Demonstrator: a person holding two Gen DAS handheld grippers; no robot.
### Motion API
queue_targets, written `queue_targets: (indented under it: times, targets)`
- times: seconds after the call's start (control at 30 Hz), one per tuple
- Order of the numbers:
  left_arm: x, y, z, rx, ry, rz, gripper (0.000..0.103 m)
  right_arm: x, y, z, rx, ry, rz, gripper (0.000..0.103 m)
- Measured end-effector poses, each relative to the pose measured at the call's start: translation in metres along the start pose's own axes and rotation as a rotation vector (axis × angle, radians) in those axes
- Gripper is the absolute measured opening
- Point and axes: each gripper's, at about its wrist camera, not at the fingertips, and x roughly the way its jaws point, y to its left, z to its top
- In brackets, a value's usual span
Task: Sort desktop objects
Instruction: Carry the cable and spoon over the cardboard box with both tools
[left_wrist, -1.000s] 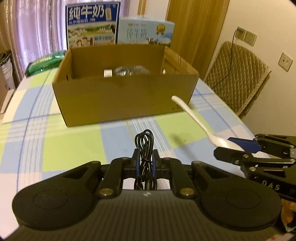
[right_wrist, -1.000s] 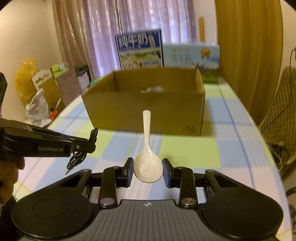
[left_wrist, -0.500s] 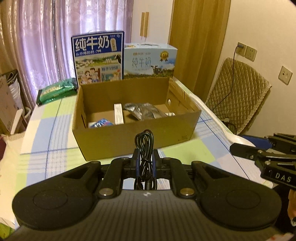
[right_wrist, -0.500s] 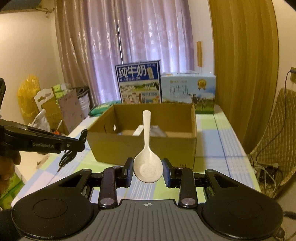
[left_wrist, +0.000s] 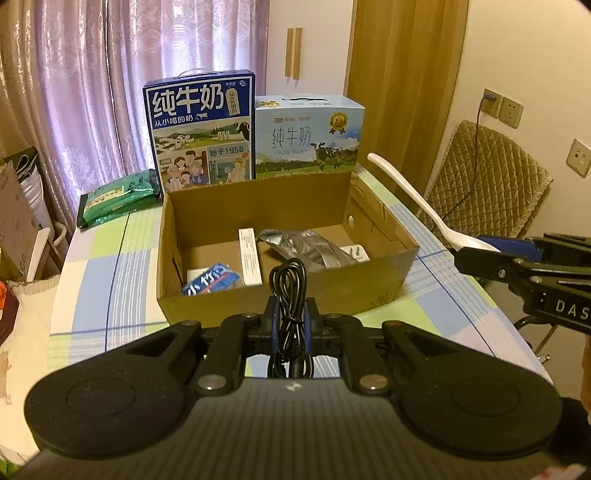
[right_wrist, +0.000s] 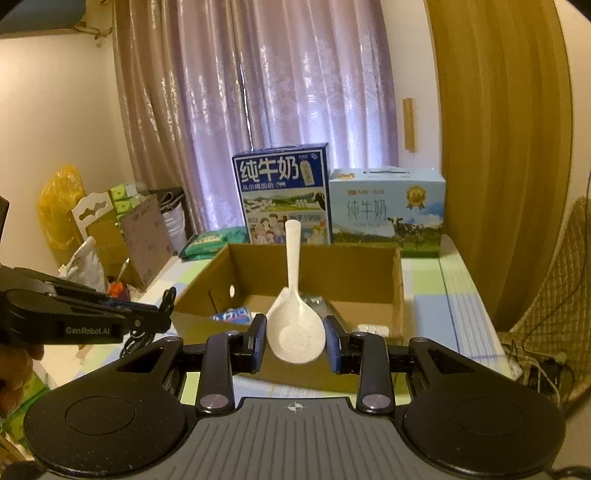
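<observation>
Two milk cartons (left_wrist: 200, 127), one spoon (right_wrist: 294, 314)

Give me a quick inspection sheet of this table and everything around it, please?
Surface: table under a checked blue, green and white cloth.
Job's things: open cardboard box holding a silver pouch, a blue packet and a white strip box.
Clutter: two milk cartons behind the box; green packet at the far left.
Grippers: left gripper shut on a coiled black cable; right gripper shut on the bowl of a white spoon, handle pointing away.
Cables: dark cord from a wall socket running down behind the chair.
Surroundings: curtains, quilted chair, bags and cardboard by the left wall.
</observation>
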Motion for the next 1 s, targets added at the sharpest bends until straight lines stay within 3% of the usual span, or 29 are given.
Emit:
queue_targets:
  times: [0.5, 1.0]
  targets:
    - [0.069, 0.036, 0.050, -0.016, 0.012, 0.013, 0.009, 0.082, -0.018, 0.044, -0.004, 0.022, 0.024, 0.030]
    - [0.116, 0.053, 0.062, -0.003, 0.039, 0.024, 0.009, 0.141, -0.011, 0.052, 0.009, 0.063, 0.049, 0.030]
